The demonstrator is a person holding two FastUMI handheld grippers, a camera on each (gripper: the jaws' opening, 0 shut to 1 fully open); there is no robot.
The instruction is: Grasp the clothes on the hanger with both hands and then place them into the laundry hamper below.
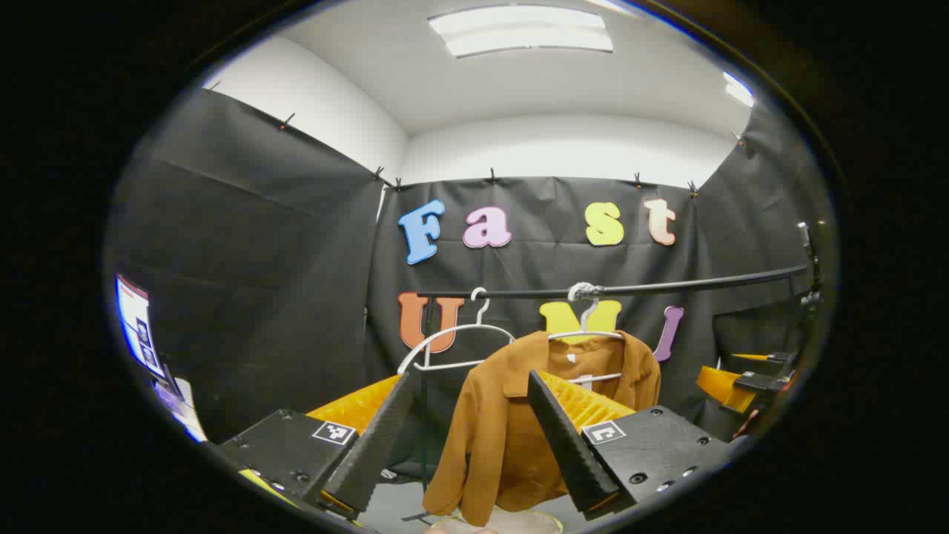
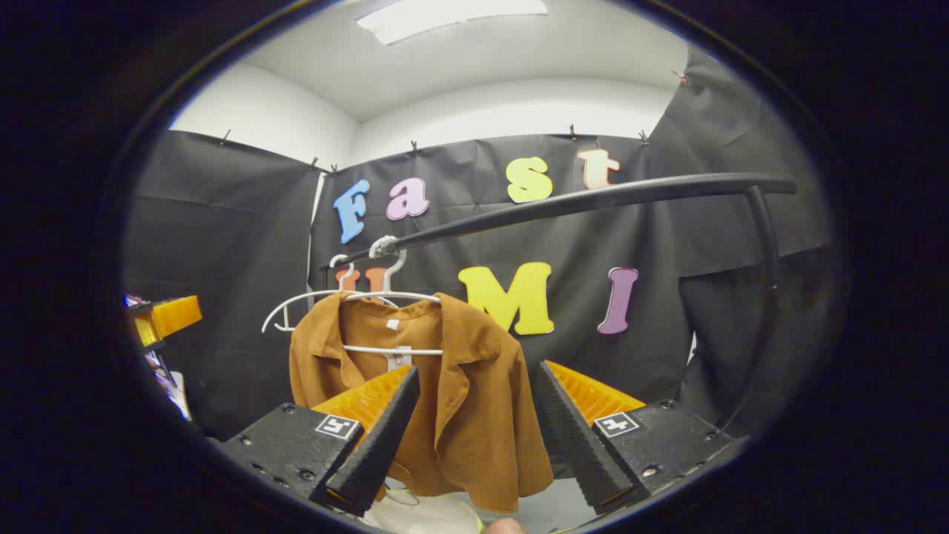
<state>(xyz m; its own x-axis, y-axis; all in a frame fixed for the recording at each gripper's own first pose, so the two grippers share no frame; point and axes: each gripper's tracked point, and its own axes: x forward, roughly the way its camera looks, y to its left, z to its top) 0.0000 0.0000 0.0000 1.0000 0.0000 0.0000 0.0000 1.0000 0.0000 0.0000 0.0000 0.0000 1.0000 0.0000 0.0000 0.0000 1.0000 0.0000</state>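
A brown shirt (image 1: pixel 489 430) hangs on a white hanger (image 1: pixel 586 334) from a black rail (image 1: pixel 667 285). My left gripper (image 1: pixel 468 382) is open in front of the shirt's left half, short of the cloth, with nothing between its fingers. The shirt (image 2: pixel 474 430) also appears in the right gripper view on its hanger (image 2: pixel 385 297). There my right gripper (image 2: pixel 478 371) is open before the shirt's right front, holding nothing. A pale hamper rim (image 1: pixel 519 521) peeks out under the shirt's hem, and the hamper (image 2: pixel 415 515) sits low in the right gripper view.
An empty white hanger (image 1: pixel 452 345) hangs on the rail left of the shirt. The rail (image 2: pixel 593 196) bends down into a post (image 2: pixel 764 311) at the right. The right gripper (image 1: pixel 730 386) is off to the right. A lit screen (image 1: pixel 137 326) stands at the left.
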